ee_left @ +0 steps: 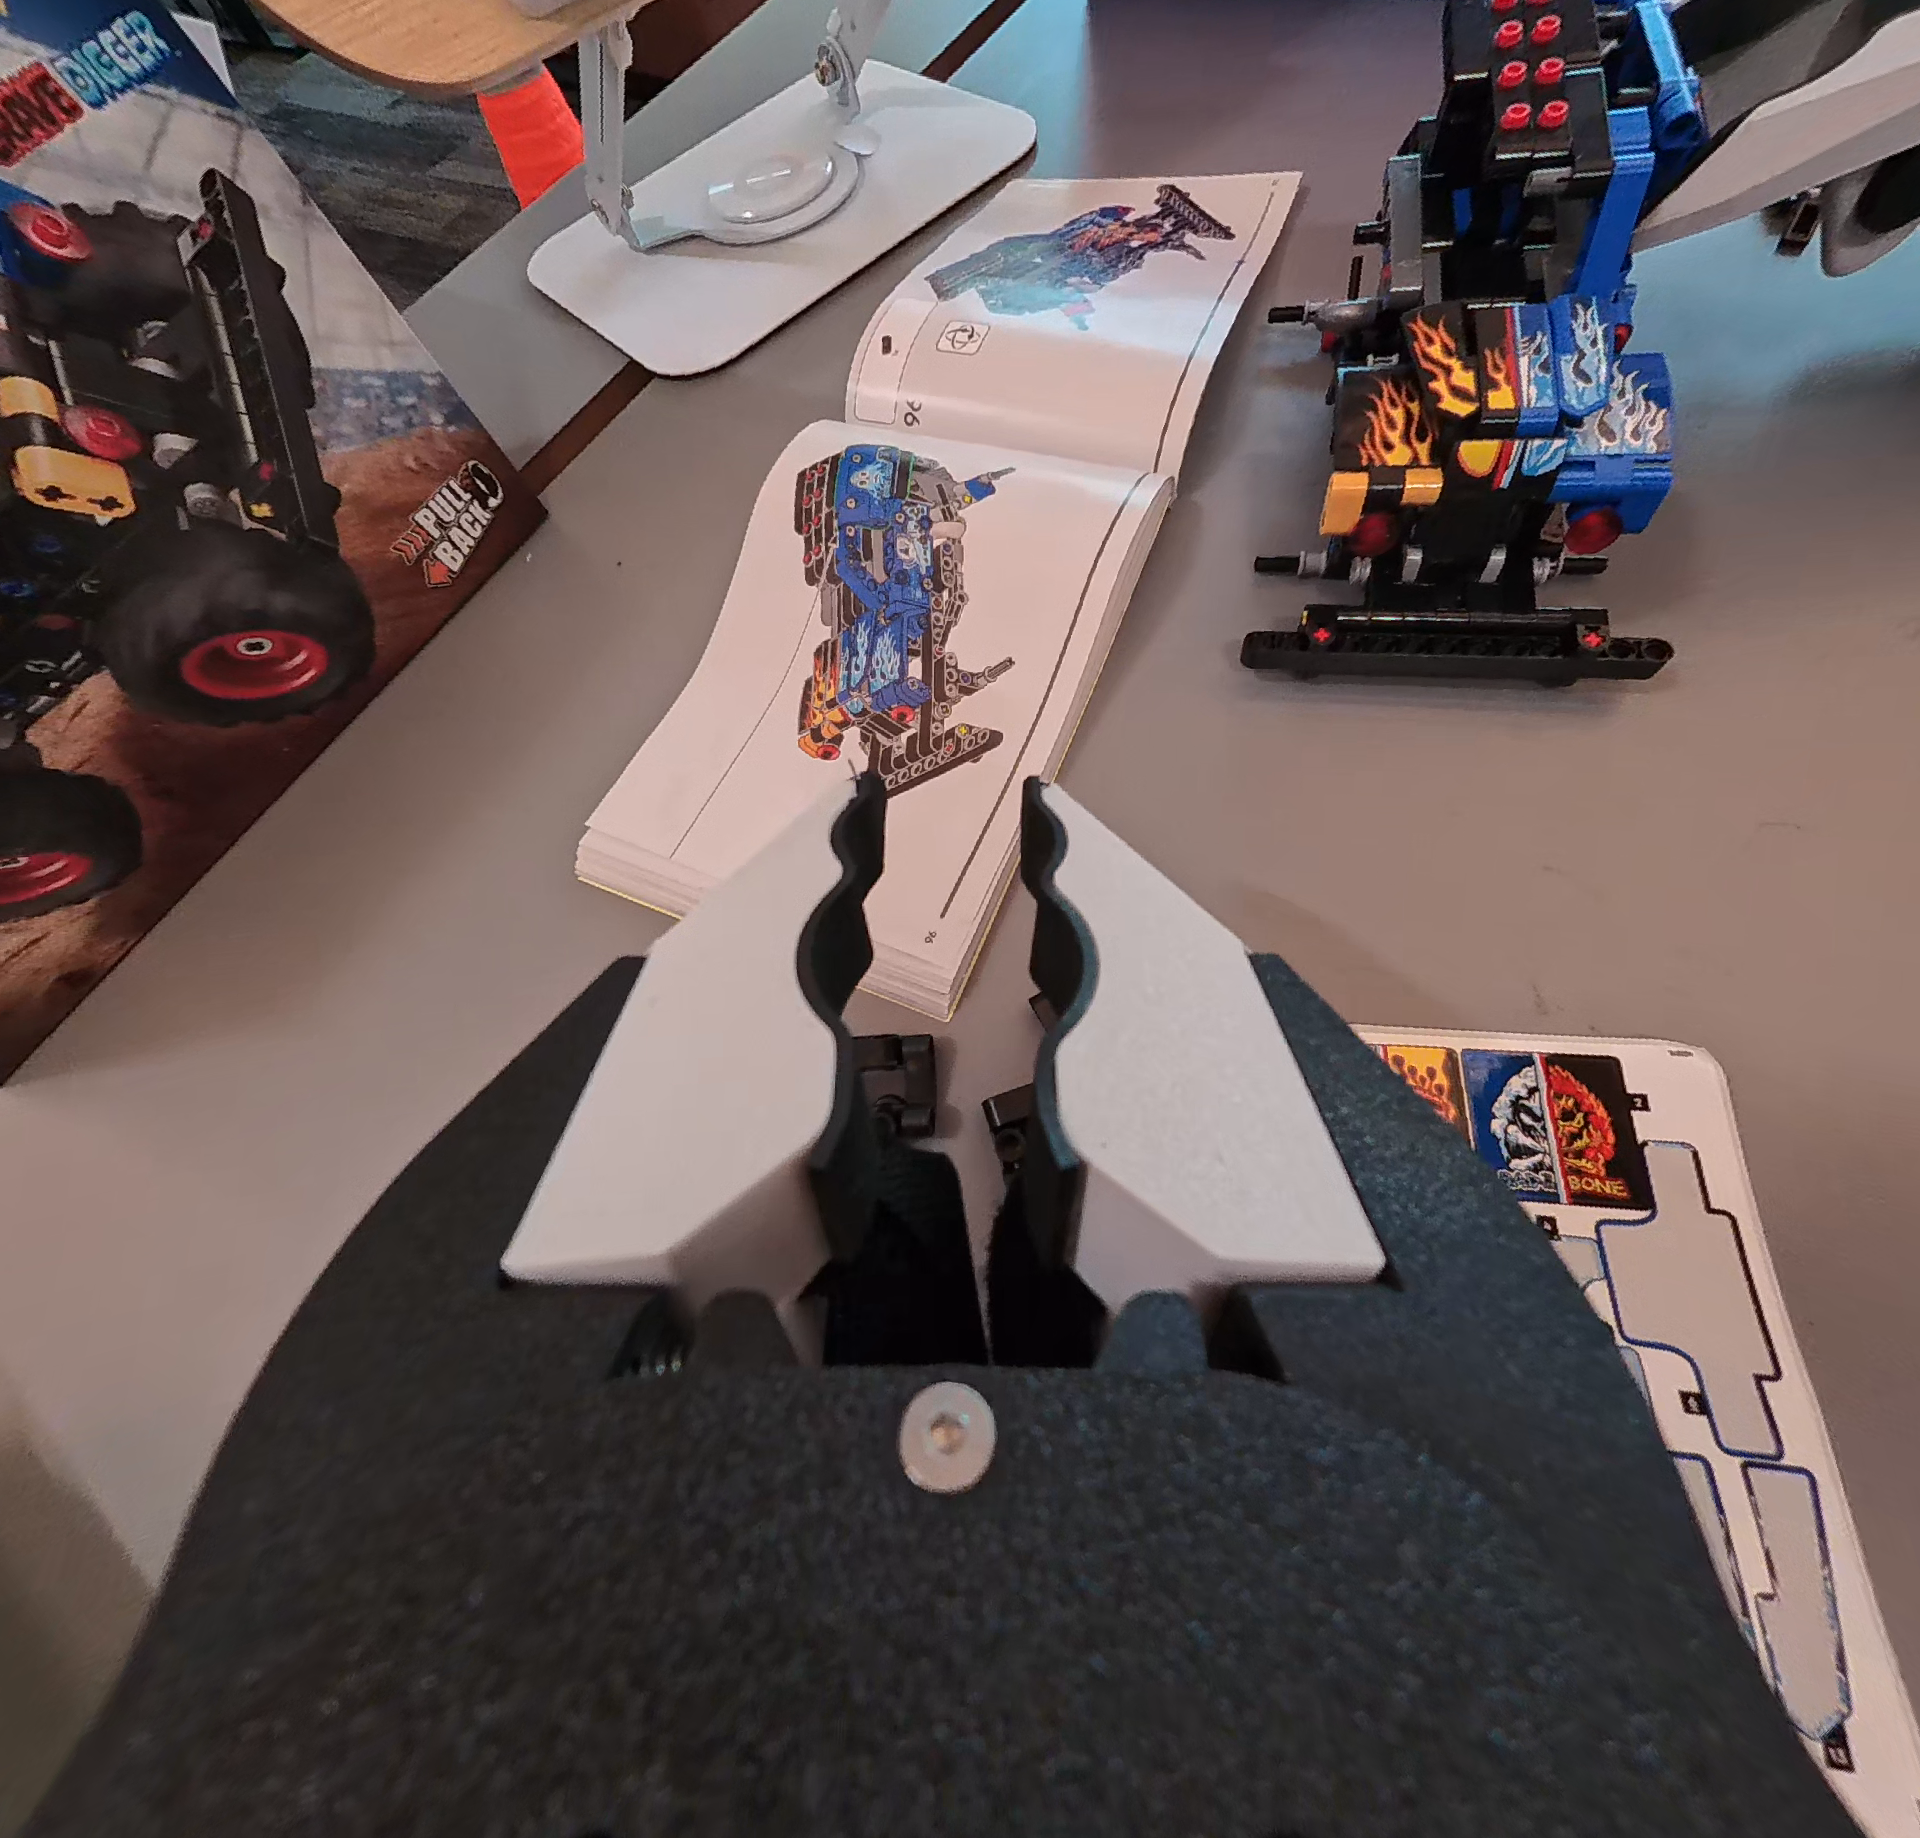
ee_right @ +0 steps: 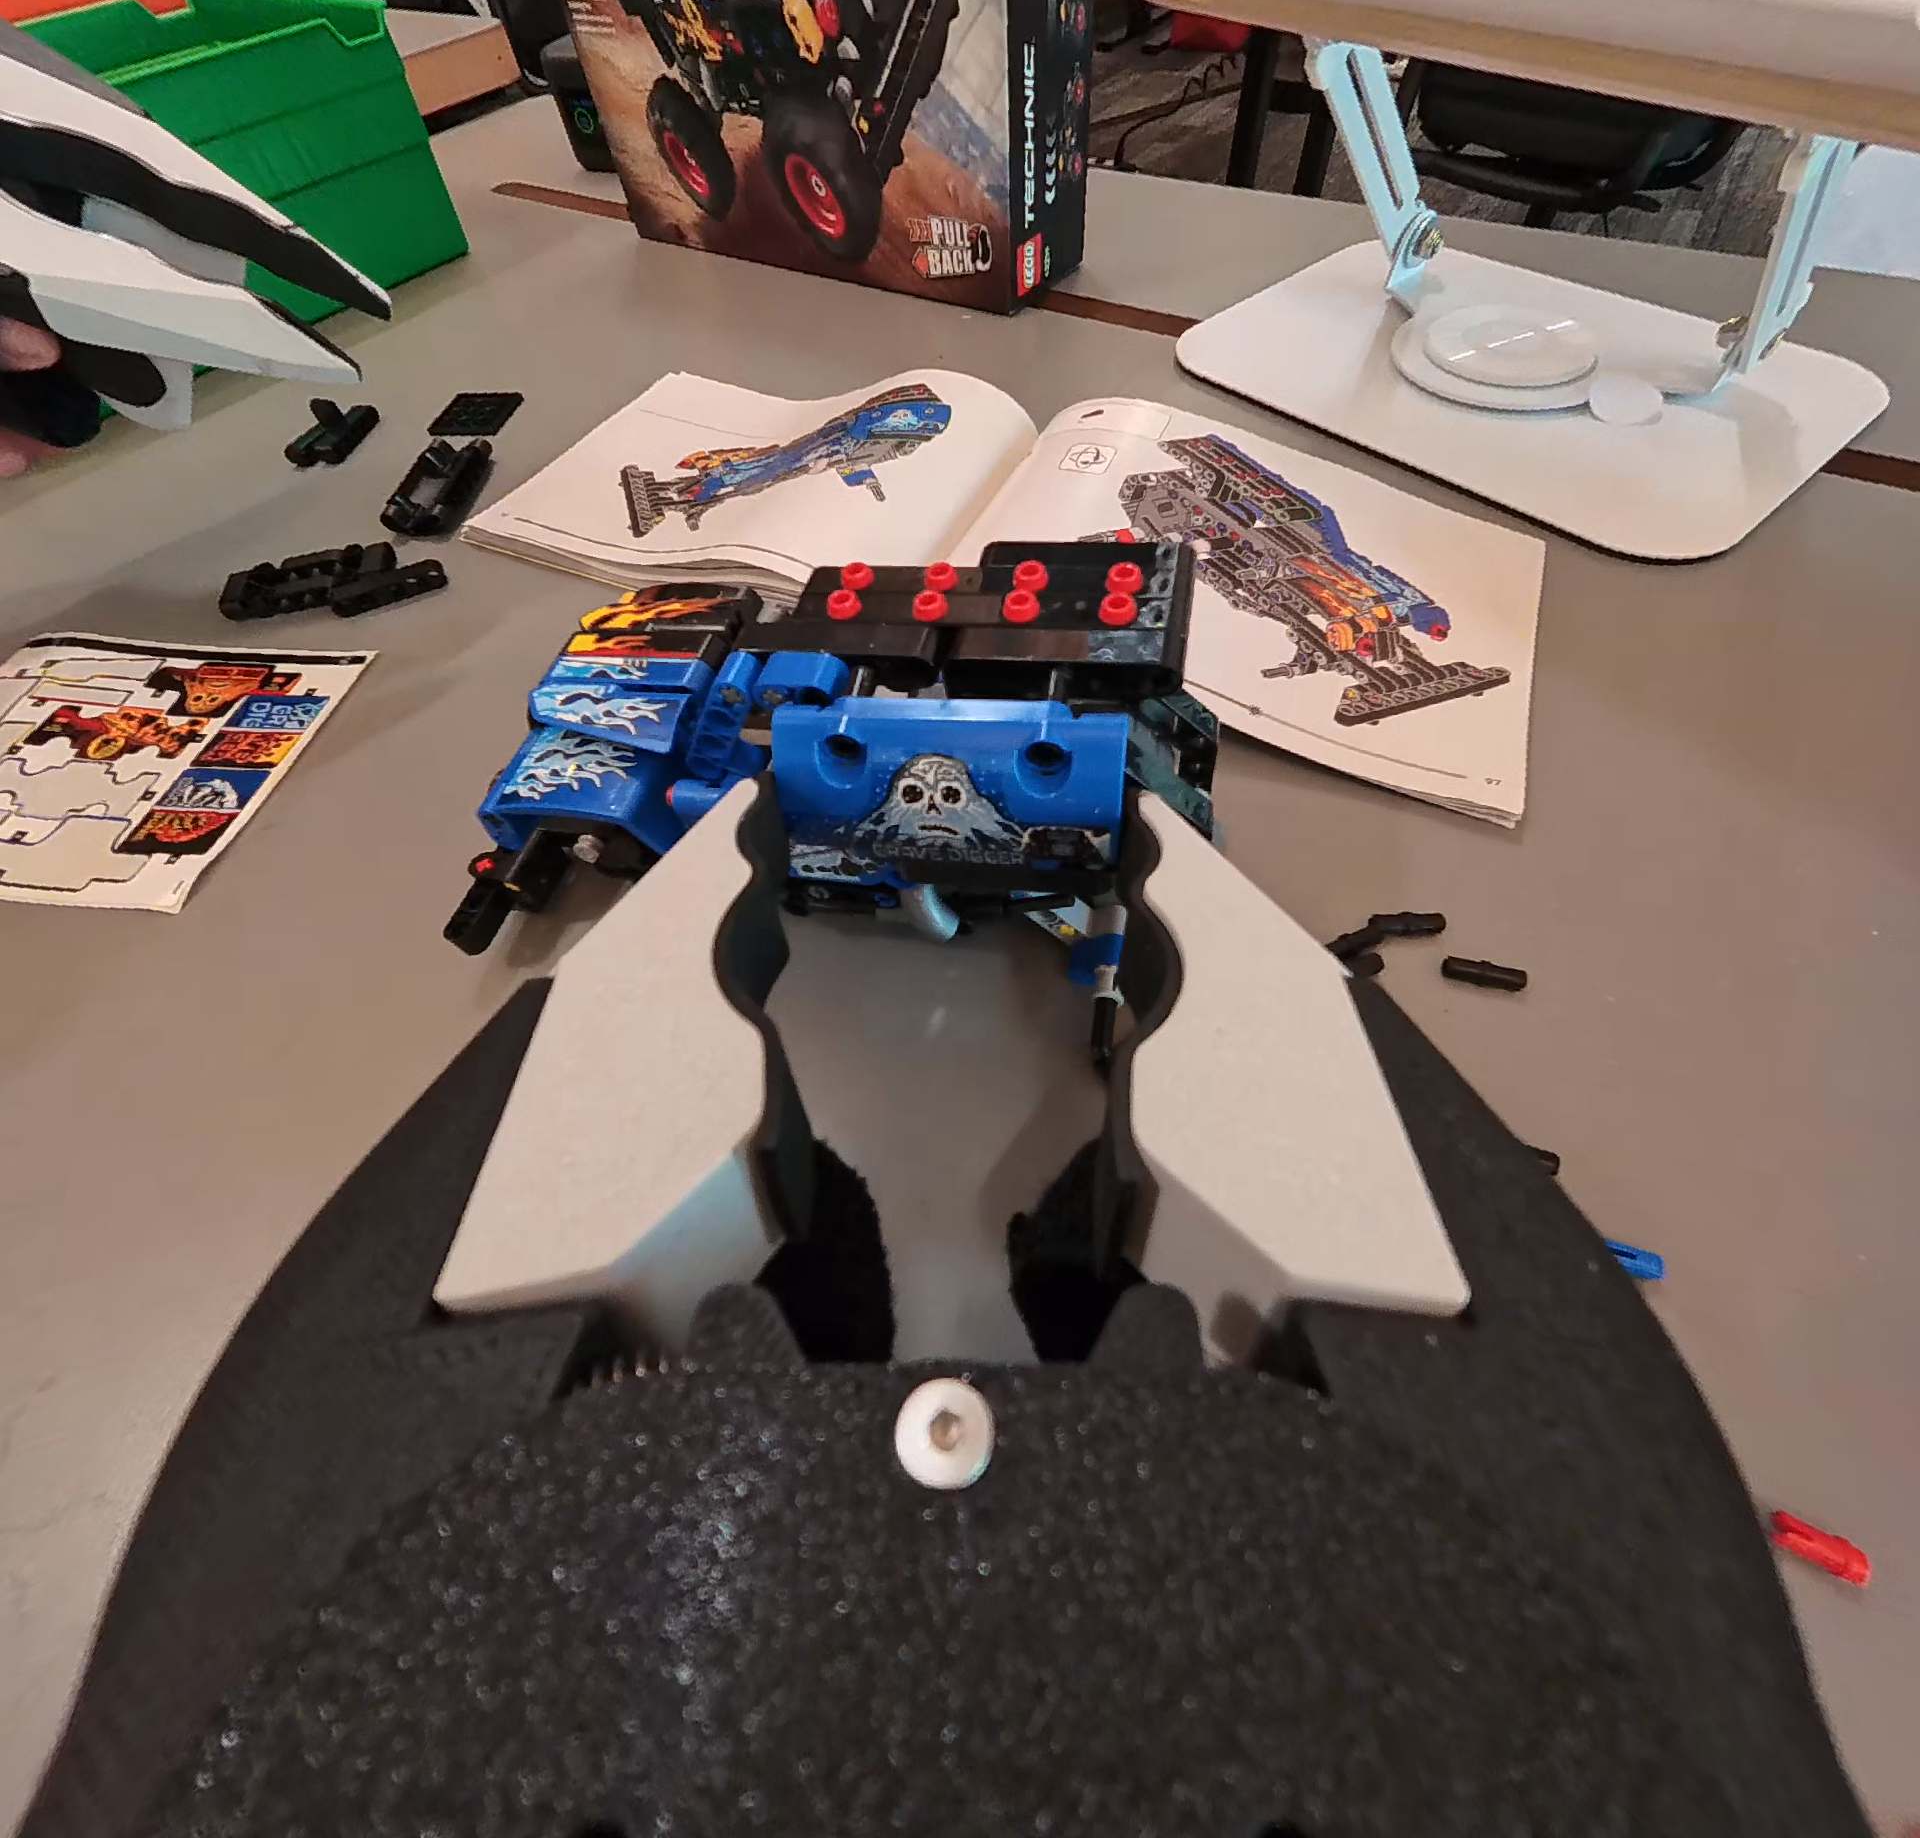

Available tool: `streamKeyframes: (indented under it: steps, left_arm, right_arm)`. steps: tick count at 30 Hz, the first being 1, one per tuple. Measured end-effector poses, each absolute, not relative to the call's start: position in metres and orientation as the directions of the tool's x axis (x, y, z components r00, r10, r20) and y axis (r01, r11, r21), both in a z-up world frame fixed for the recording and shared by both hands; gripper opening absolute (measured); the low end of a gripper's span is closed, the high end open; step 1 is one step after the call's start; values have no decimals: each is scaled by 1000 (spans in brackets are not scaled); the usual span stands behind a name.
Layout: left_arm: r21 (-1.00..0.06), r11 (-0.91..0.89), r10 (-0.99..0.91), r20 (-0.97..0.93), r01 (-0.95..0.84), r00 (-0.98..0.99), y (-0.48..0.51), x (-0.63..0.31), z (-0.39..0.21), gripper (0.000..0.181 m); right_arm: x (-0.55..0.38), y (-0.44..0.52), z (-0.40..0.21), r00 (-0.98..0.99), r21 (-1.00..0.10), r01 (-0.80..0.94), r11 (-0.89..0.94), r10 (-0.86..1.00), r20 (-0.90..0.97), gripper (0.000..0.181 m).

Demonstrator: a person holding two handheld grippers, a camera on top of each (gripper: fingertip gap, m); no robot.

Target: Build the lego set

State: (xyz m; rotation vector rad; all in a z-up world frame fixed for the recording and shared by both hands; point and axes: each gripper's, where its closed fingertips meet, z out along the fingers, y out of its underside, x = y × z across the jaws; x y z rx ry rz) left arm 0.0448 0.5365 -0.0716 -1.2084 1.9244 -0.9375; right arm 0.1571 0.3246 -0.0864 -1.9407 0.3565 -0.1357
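Note:
The blue and black truck model (ee_right: 945, 791) with flame stickers lies on the grey table (ee_right: 312, 1061), partly on the open instruction booklet (ee_right: 727, 469). My right gripper (ee_right: 948, 812) is closed on the model's blue rear panel with the skull print, one finger on each side. In the left wrist view the model (ee_left: 1486, 406) is at the right, with the right gripper (ee_left: 1766, 115) behind it. My left gripper (ee_left: 951, 801) is open and empty, held over the near edge of the booklet (ee_left: 883, 645). Small black pieces (ee_left: 899, 1071) lie under its fingers. It also shows in the right wrist view (ee_right: 208, 261).
Loose black pieces (ee_right: 332, 578) and a sticker sheet (ee_right: 156, 770) lie at the left. Black pins (ee_right: 1486, 973), a blue pin (ee_right: 1631, 1258) and a red pin (ee_right: 1818, 1560) lie at the right. The set's box (ee_right: 852, 105), a green bin (ee_right: 291, 105) and a white stand base (ee_right: 1558, 417) stand behind. About 25 cm separates my left fingertips from my right.

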Motion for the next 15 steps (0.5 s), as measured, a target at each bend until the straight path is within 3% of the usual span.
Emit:
streamKeyframes:
  steps: [7, 15]
  left_arm:
    - [-846, 289, -930, -137, -448, -342, 537, 45, -73, 24]
    - [-823, 298, -936, -153, -483, -318, 549, 48, -89, 24]
  right_arm:
    - [154, 311, -83, 946, -926, -166, -339, -319, -53, 62]
    - [137, 294, -82, 962, -941, -22, -339, -264, 73, 62]
